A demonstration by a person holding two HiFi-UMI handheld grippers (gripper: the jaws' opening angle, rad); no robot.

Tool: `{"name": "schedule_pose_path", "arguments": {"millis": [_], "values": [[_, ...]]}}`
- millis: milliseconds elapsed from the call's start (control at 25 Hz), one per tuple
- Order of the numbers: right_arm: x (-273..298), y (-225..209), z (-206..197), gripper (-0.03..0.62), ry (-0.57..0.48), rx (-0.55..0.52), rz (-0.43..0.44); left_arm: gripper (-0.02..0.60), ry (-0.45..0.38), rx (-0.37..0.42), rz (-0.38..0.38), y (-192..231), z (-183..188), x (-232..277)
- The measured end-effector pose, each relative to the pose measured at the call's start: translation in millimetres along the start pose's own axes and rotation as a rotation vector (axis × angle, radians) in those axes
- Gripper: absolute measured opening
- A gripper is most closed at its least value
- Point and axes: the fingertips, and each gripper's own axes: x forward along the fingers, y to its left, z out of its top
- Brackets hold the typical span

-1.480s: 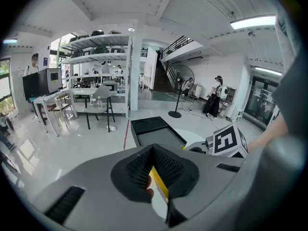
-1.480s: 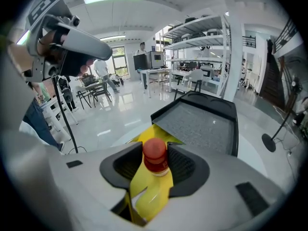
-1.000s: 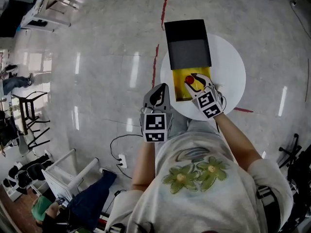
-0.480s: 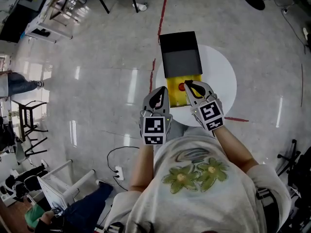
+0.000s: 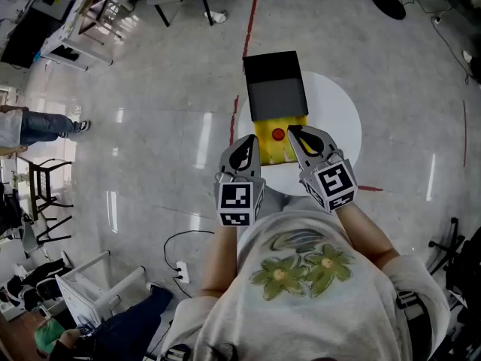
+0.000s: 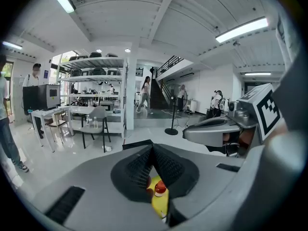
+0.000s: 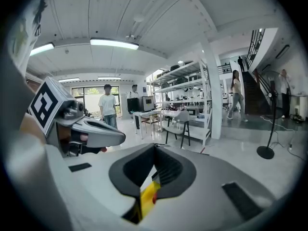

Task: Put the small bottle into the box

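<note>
While the small bottle (image 5: 278,134) lies in the box (image 5: 264,140), the right claw (image 5: 293,131) has risen, closed empty.

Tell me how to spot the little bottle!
Look for the round white table. On it lies an open box with a black lid and a yellow inside. The small bottle sits in the yellow part, and its red cap is the only red thing in there.
</note>
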Motion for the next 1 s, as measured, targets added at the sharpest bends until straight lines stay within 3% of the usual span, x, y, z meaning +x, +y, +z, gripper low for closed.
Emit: {"name": "schedule_pose_path", "arguments": {"millis": [1000], "values": [[-5.2, 2.7, 0.0, 0.003, 0.005, -0.004, 0.01, 0.002, -0.011, -0.003, -0.005, 3.8, -1.9, -4.7]]}}
